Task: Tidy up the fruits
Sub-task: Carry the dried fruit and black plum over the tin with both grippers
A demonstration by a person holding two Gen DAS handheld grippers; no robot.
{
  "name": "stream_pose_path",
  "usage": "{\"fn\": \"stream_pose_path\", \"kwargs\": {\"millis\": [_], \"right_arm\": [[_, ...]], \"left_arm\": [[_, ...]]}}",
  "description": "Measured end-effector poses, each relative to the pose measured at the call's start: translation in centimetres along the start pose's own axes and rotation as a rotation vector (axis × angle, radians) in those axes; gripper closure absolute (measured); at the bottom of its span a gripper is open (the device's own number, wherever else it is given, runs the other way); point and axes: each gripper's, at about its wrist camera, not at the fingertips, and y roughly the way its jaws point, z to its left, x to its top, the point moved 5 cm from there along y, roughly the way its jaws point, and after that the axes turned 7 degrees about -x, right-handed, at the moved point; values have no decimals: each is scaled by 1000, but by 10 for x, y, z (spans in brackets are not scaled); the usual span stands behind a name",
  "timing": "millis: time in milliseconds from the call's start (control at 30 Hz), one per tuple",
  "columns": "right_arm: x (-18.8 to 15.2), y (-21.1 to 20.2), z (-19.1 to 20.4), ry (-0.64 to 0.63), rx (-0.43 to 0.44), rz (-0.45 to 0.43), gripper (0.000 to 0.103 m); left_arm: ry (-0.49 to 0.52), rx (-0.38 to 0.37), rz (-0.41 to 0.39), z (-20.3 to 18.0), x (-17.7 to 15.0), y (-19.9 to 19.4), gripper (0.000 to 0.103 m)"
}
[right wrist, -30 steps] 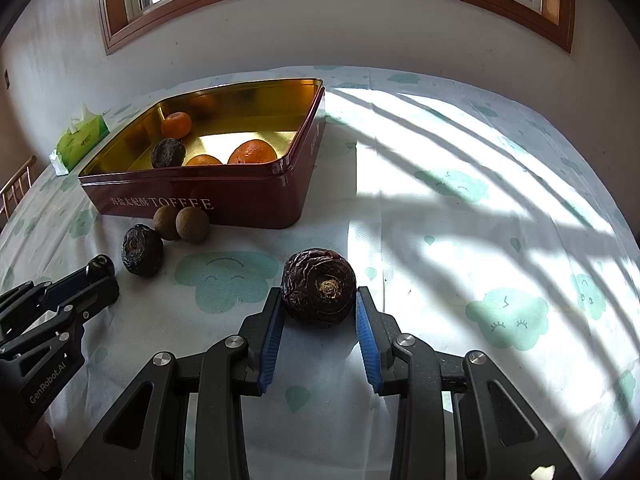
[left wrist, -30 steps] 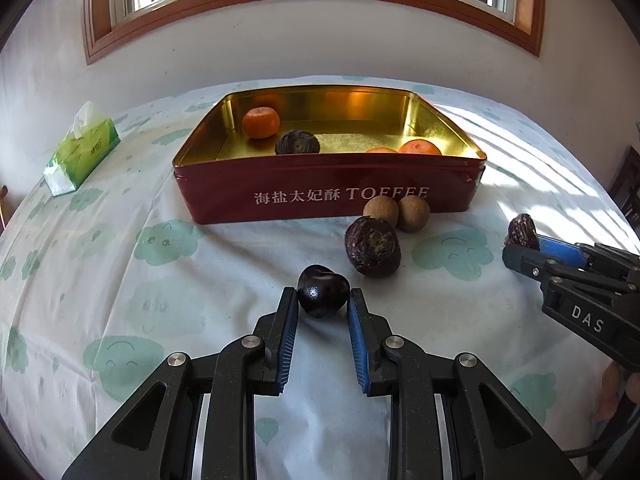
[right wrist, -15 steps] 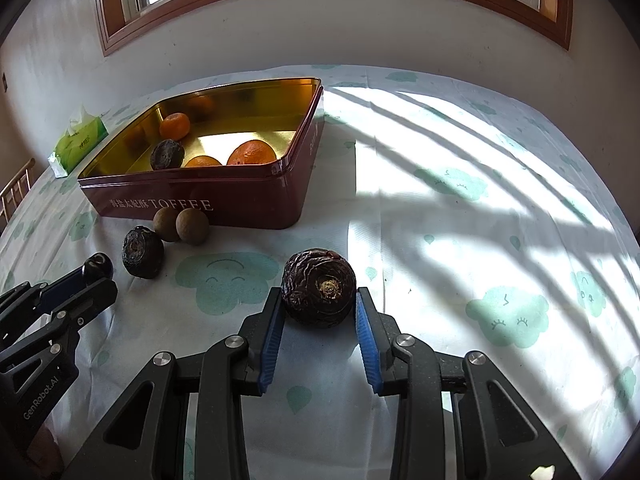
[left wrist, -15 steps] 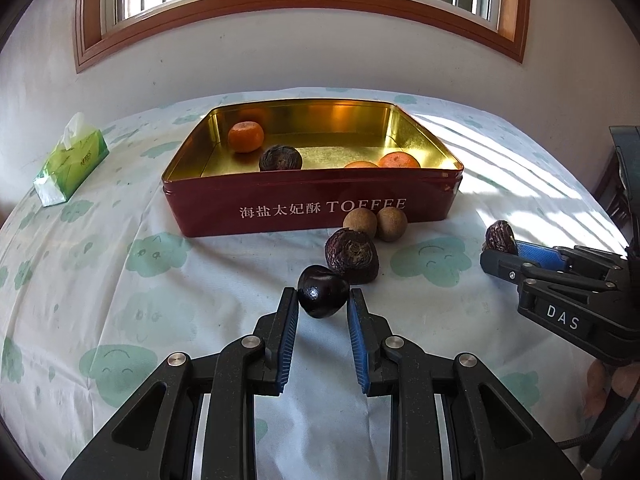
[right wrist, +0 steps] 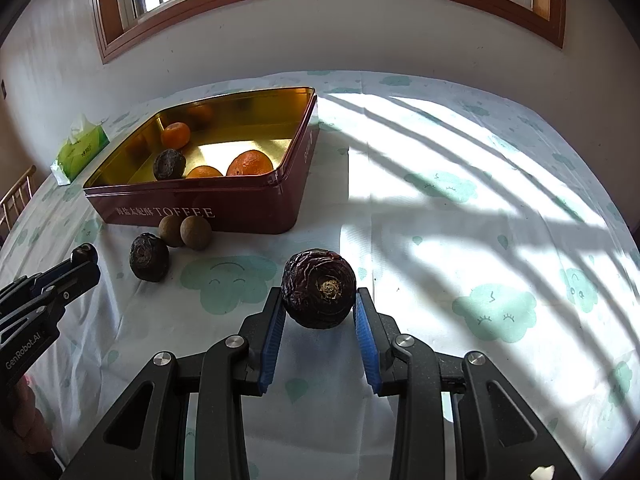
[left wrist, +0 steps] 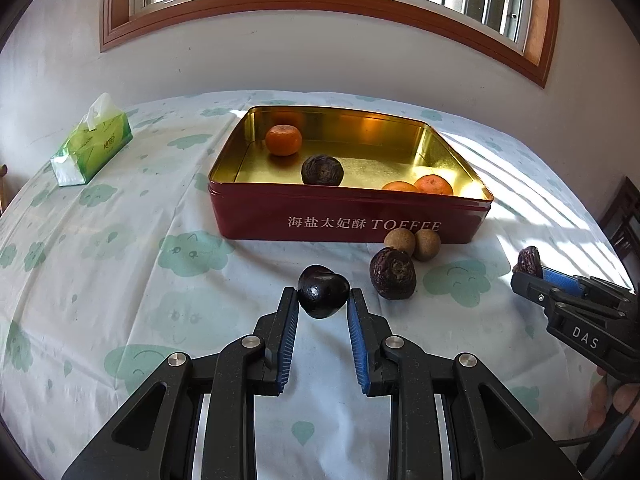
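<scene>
Jaws of left gripper (left wrist: 323,300) clamped on smooth dark fruit (left wrist: 322,291), pinched at tips. Right gripper (right wrist: 319,302) jaws clamped on wrinkled dark fruit (right wrist: 319,288), also at tips. Ahead of left jaws: red toffee tin (left wrist: 348,218) w/ oranges inside; just right of tips, another wrinkled fruit (left wrist: 393,274) + two small brown fruits (left wrist: 413,241) on tablecloth (left wrist: 120,264) by tin wall. Tissue pack (left wrist: 93,145) far left.

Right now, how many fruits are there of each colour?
Orange fruits: 3, in the tin
Dark fruits: 4
Tan fruits: 2
Total: 9
</scene>
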Motion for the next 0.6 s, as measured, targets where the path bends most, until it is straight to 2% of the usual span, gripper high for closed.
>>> {"fn": "stream_pose_path", "kwargs": {"millis": [600], "right_arm": [[21,-20,17,-69,5,-49,71]], "left_arm": [[14,48,-69,20,47,-14,77]]}}
